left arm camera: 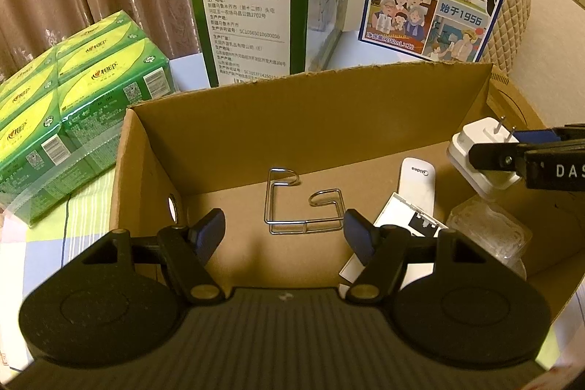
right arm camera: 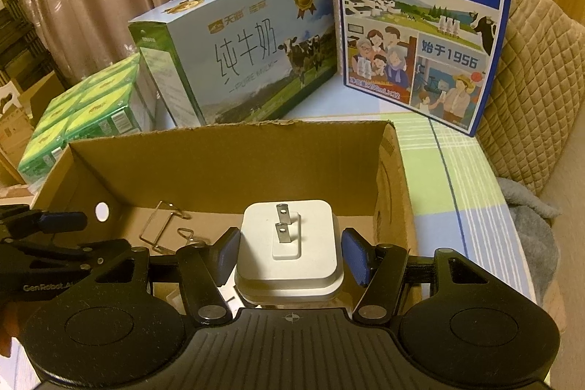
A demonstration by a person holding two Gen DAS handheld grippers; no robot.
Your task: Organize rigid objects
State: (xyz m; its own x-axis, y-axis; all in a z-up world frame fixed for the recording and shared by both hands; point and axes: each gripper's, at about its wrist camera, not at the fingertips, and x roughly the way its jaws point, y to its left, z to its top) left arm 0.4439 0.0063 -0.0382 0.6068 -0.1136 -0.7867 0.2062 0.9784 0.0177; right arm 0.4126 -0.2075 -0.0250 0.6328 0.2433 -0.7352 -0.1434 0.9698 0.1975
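Above cardboard box (right arm camera: 226, 152), white plug adapter (right arm camera: 289, 254) clamped between right gripper (right arm camera: 290, 253) fingers, left gripper (left arm camera: 285, 231) empty, apart.

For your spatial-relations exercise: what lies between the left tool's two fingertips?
In the left wrist view, nothing is gripped: the left tool stands open over bare floor of the cardboard box, with the bent wire rack lying beyond the gap.

Inside one open cardboard box (left arm camera: 329, 119): one white plug adapter (right arm camera: 289, 251), one wire rack (left arm camera: 303, 203), one white remote (left arm camera: 416, 185); behind stand two milk cartons (right arm camera: 256, 61) and one green tissue pack (left arm camera: 73, 112).
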